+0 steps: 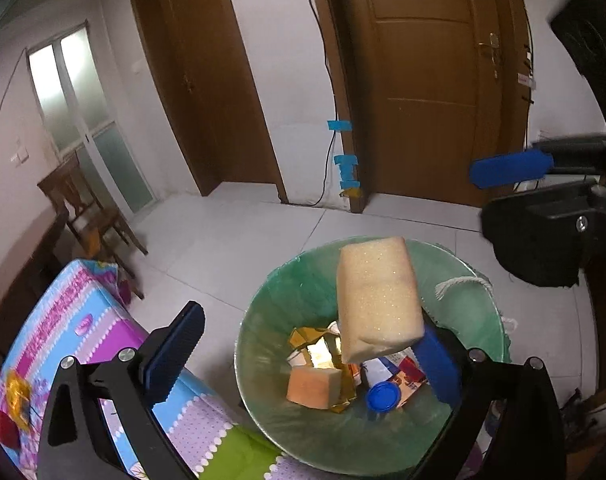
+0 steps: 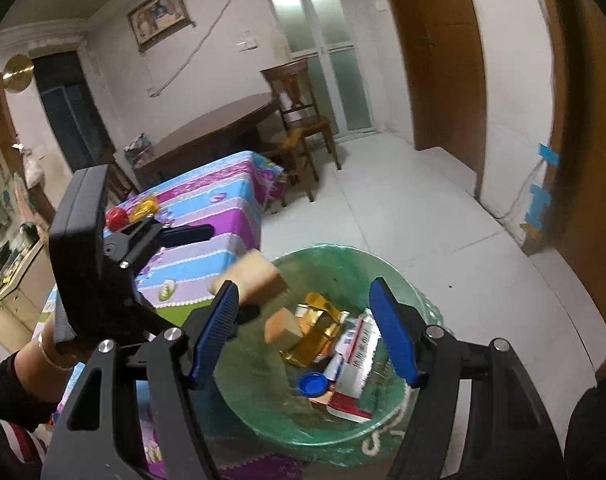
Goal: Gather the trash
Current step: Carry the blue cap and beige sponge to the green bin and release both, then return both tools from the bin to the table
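I see the sponge above the bin; left gripper and right gripper fingers spread, empty.

both grippers had black frames, silver screws, ribbed blue pads; a dark-sleeved wrist wore a bracelet.

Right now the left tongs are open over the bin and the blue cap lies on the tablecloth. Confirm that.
Wrong on the cap. The left tongs are open over the bin, but the blue cap lies inside the bin; the left wrist view shows it.
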### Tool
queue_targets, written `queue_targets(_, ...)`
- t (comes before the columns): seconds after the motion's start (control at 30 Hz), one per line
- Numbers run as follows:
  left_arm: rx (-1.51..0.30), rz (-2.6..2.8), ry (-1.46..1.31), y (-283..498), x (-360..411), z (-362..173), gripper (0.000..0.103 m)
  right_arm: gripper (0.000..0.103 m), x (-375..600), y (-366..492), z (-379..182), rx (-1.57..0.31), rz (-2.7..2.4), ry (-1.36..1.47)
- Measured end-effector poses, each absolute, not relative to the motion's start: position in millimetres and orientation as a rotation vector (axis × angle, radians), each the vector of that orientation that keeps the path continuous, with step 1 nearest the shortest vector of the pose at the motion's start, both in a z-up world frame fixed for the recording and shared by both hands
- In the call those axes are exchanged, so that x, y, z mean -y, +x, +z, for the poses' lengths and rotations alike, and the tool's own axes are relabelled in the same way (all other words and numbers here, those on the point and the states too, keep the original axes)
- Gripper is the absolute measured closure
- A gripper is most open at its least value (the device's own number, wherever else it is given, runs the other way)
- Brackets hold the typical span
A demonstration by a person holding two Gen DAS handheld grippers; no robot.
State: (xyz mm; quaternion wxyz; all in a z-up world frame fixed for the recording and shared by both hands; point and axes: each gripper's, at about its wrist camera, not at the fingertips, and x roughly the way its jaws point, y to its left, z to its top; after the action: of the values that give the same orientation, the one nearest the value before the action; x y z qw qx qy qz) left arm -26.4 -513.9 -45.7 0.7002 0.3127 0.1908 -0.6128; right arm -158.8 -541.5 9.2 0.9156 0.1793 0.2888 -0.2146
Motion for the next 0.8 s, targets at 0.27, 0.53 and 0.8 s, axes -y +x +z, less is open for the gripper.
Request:
queue_targets(0.27, -0.338, -1.418, 0.694, -40, 502, -40, 0.005, 0.038, 561, -116, -8, -0.749, -0.393, 0.321)
queue_targets(0.53, -0.293, -1.385, 0.661, -30, 491, -39, 0.005, 0.038, 588, -135, -12, -0.689, -0.499, 0.375)
queue_targets(0.8, -0.339, -1.298, 0.569, -11, 447, -42, 0.005, 0.033, 554, -152, 12, -0.573, -0.500, 0.318)
